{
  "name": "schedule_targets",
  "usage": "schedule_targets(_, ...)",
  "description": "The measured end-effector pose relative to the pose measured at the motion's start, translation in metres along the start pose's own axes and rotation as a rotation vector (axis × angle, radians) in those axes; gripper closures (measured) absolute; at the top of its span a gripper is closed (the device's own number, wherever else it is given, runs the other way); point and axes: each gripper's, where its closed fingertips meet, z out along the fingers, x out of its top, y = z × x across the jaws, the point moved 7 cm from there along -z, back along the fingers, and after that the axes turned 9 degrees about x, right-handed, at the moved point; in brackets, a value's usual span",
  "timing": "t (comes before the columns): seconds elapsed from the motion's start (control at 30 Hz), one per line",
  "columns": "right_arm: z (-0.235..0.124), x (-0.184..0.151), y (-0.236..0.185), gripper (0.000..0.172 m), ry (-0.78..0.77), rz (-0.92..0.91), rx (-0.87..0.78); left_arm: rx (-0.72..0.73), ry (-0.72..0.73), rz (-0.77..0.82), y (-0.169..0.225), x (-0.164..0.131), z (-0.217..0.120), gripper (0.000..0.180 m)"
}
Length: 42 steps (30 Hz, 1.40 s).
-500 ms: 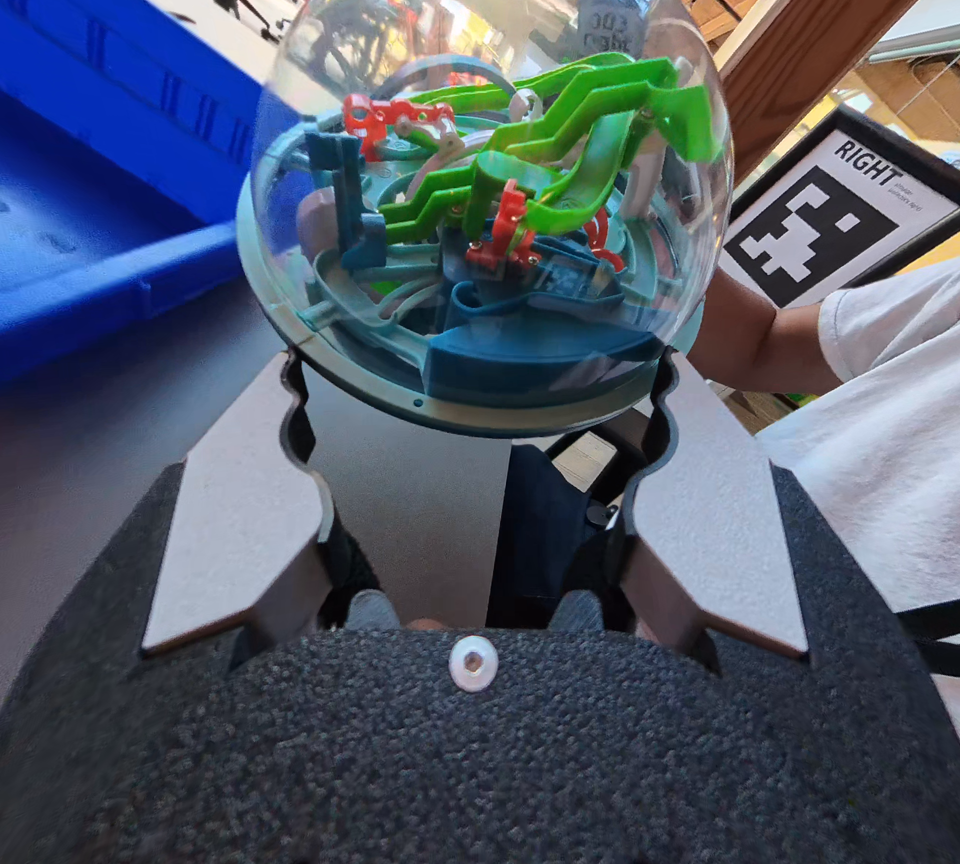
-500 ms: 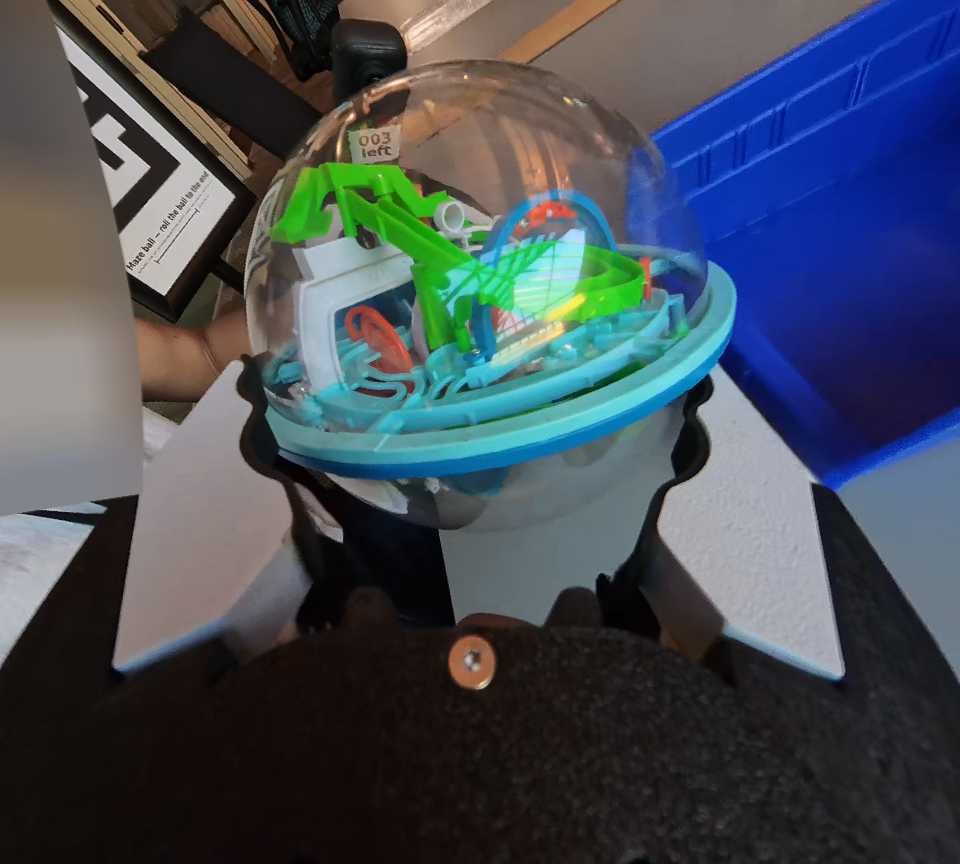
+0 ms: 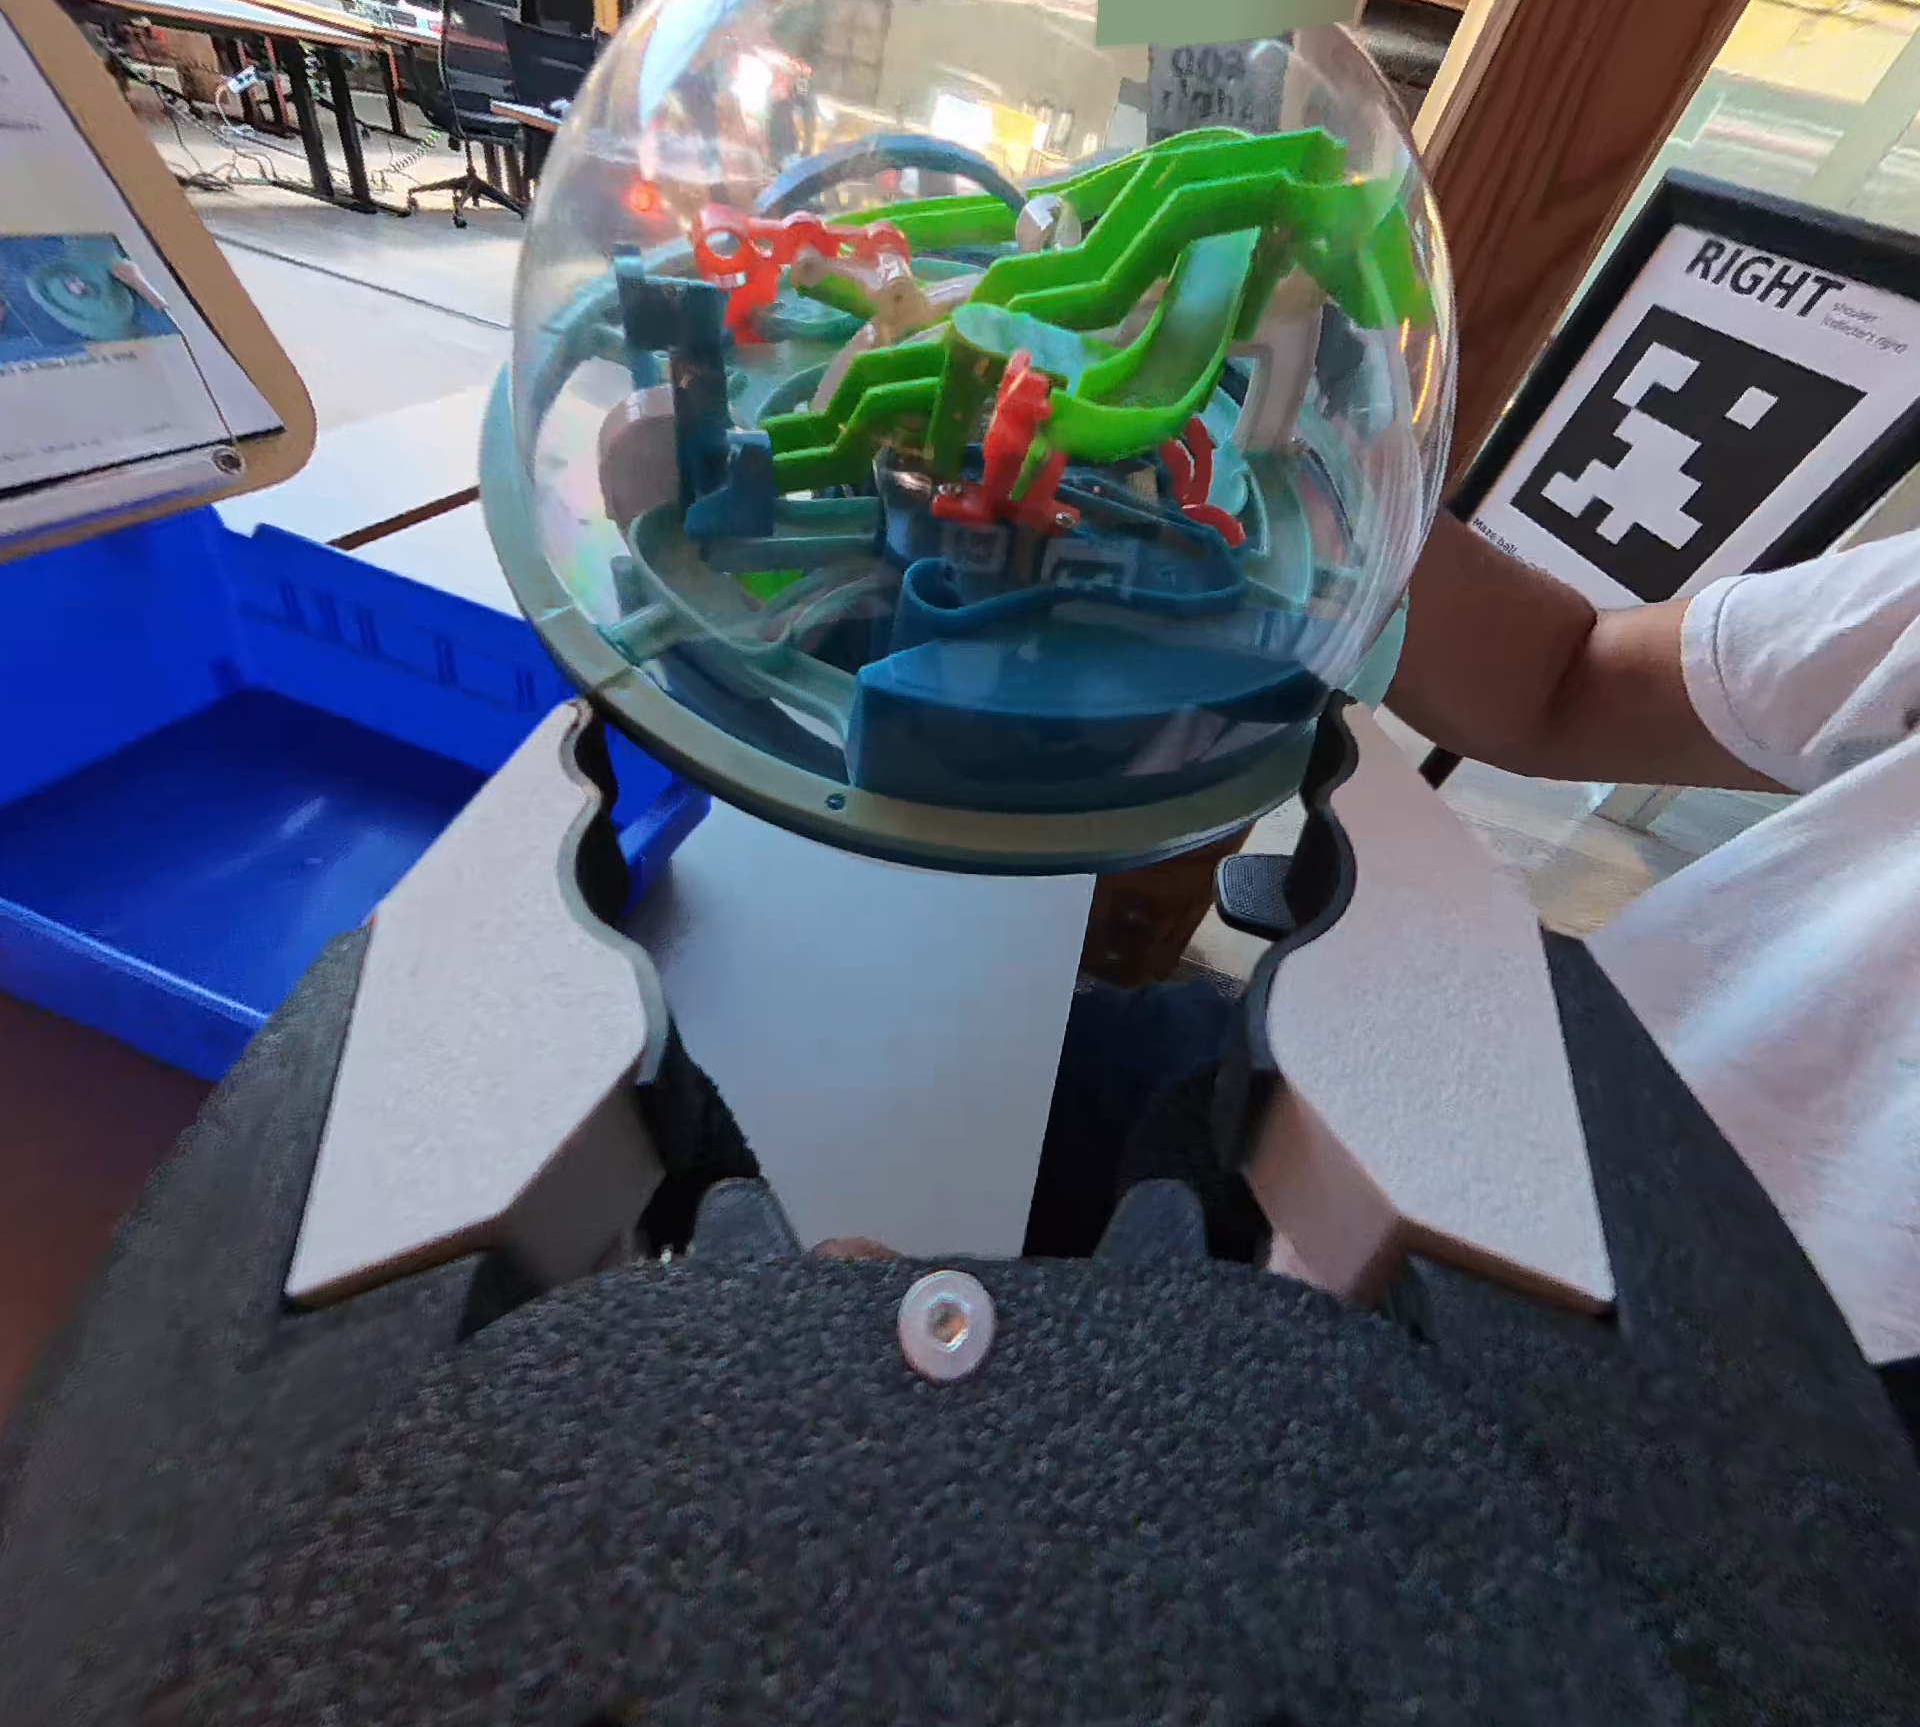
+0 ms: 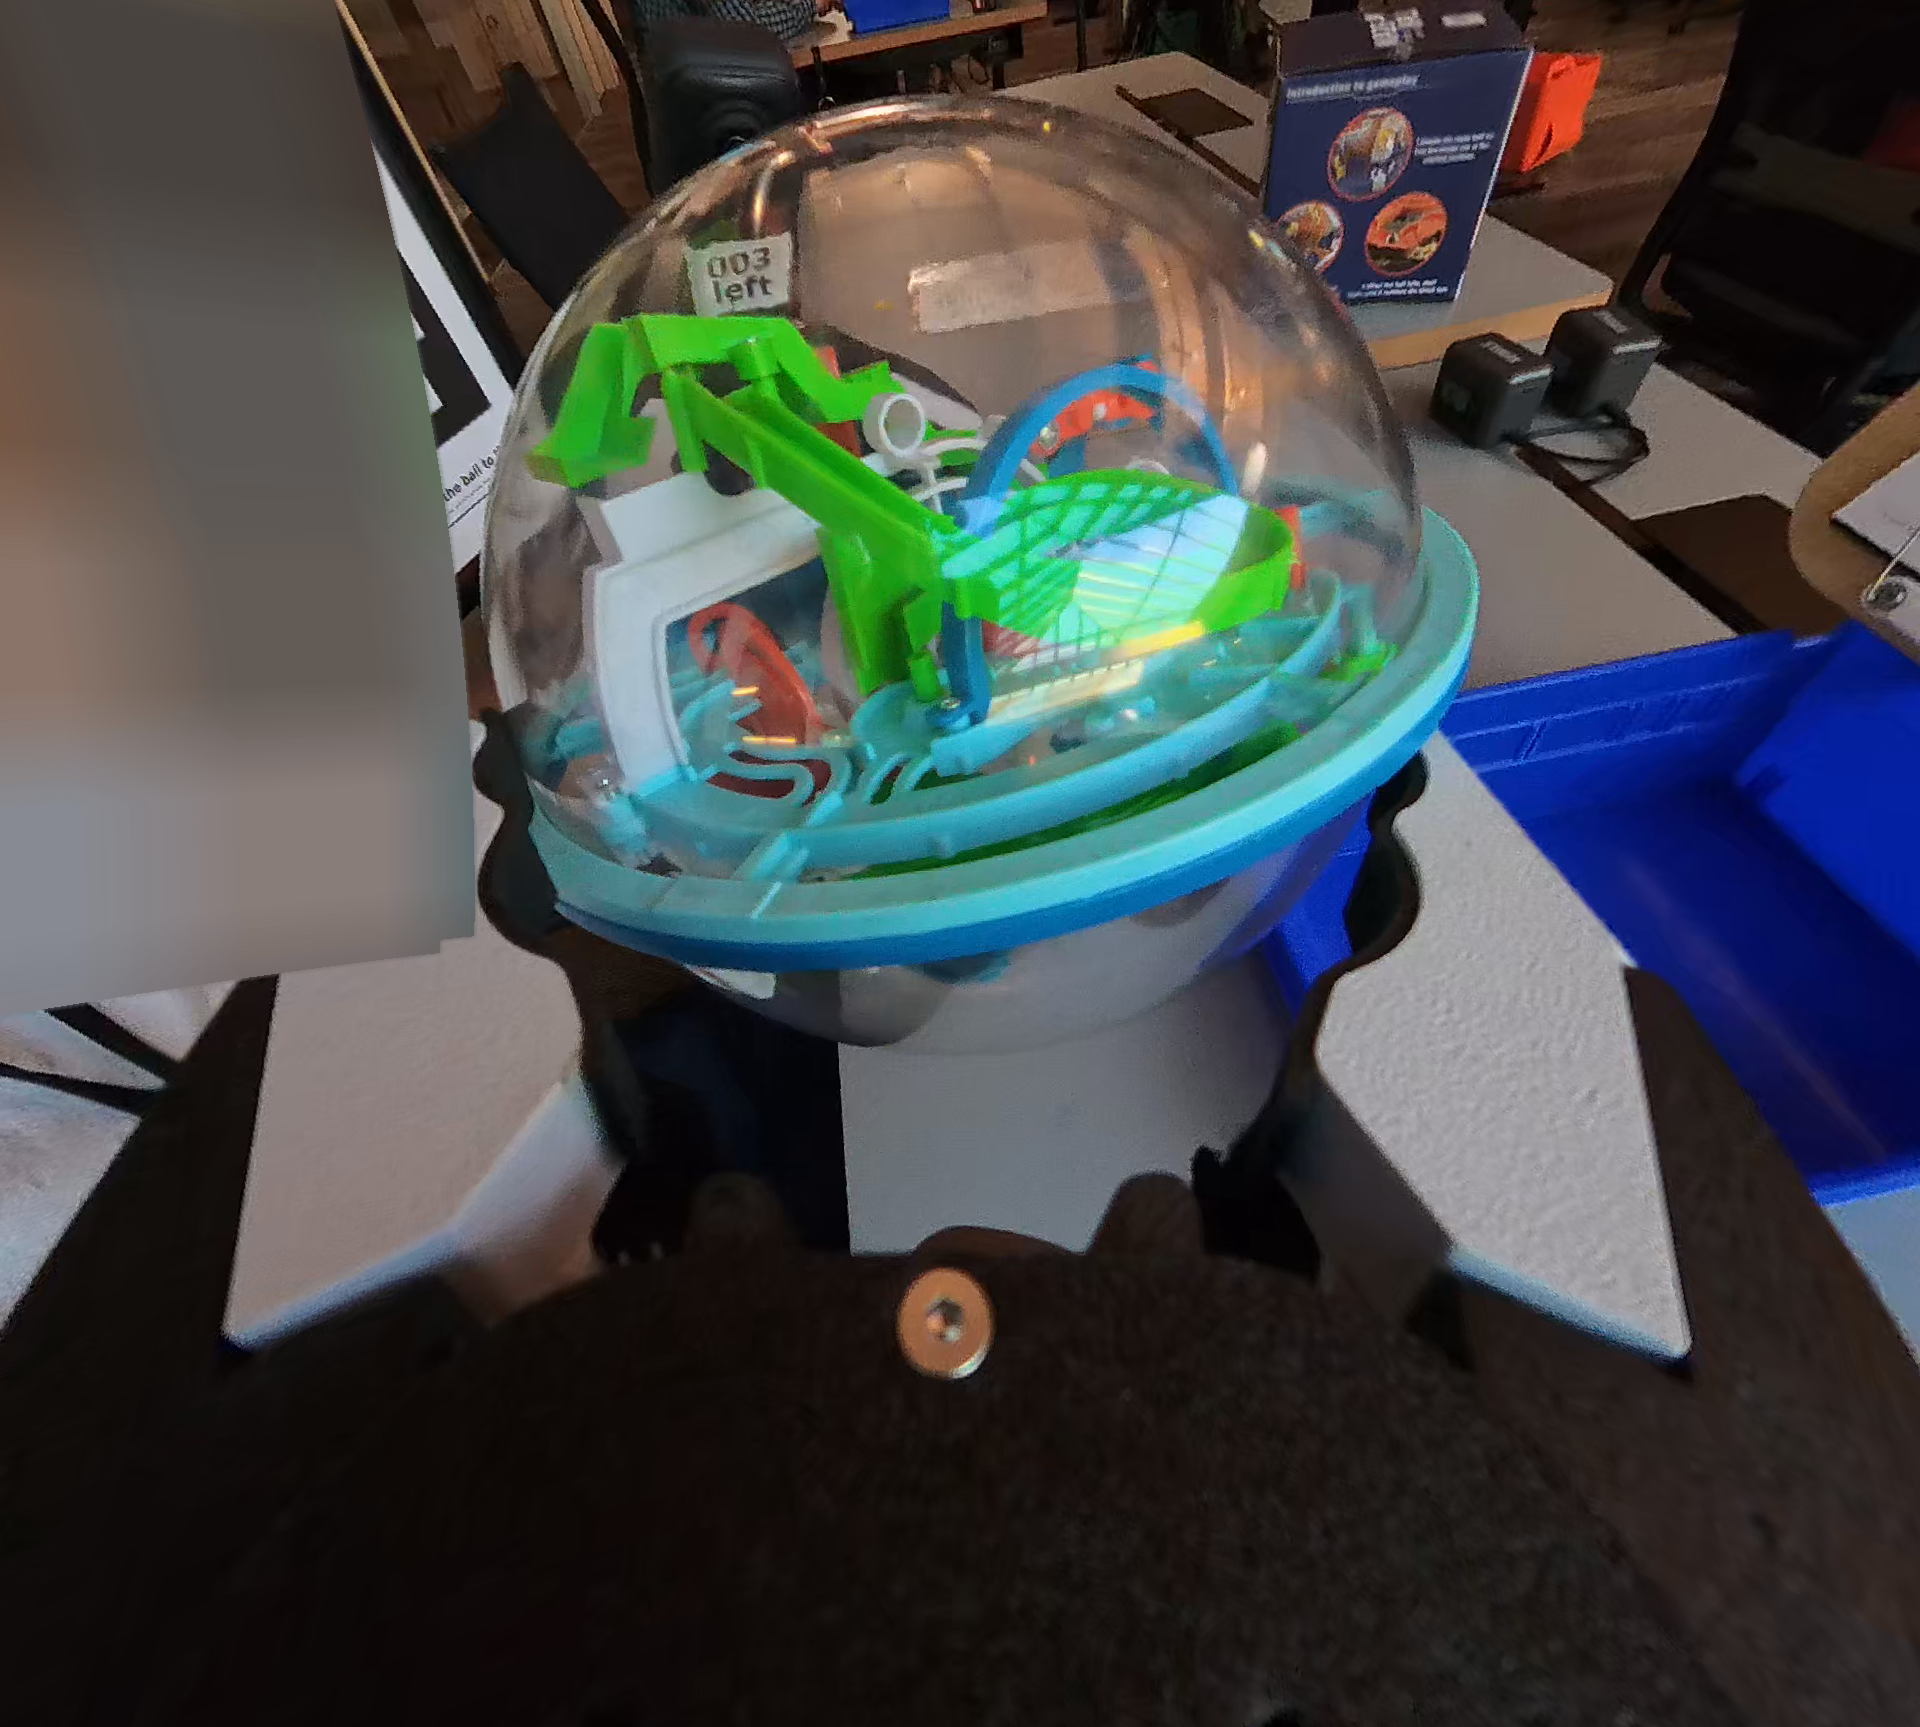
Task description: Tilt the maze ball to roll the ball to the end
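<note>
The clear plastic maze sphere with green, red and blue tracks inside (image 3: 966,389) has been raised and swung round. Half a second ago the left wrist camera saw it close over the blue plastic bin (image 3: 208,773), with the bin filling the space to its left. Now that bin sits lower beside the sphere, and open room, desks and a board with papers (image 3: 125,306) have come into view above it. The sphere's pale blue equator ring (image 4: 1039,888) slopes down toward the bin's far side in the right wrist view, much as before.

The left gripper (image 3: 961,742) has its jaws spread wide and clamped on the sphere just under the ring, one finger (image 3: 597,784) at each flank. The right gripper (image 4: 951,888) grips the same sphere from the opposite side, jaws wide and pressed against it below the ring.

I judge the tilting is under way, with both grips firm. The small rolling ball is not plain to me, so progress along the track is unclear.
</note>
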Motion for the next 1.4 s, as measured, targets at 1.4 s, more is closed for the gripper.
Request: schedule_targets(1.4, -0.010, 0.006, -0.033, 0.017, -0.093, -0.272, 0.052, 0.199, -0.035, 0.337, 0.052, 0.015, -0.013, 0.051)
